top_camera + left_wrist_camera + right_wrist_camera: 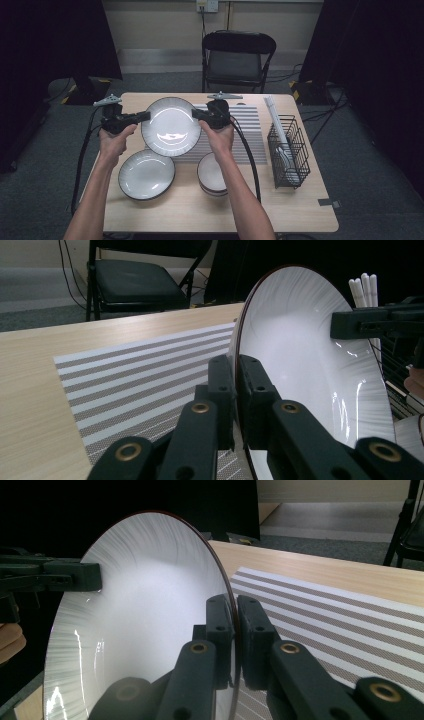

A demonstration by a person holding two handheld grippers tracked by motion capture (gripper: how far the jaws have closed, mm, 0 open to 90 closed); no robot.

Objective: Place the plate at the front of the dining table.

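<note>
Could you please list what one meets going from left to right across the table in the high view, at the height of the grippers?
Left gripper → large plate clamped by its rim between both grippers → right gripper → striped mat → wire rack.

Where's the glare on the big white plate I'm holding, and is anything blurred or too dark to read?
High view: a bright reflection streaks the large white dark-rimmed plate just below centre; the room's corners sink into black. Left gripper view: highlights sit on the plate's lower right, and the left gripper looks soft close up. Right gripper view: glare marks the plate's lower left, the background above is black, and the right gripper is slightly soft.
</note>
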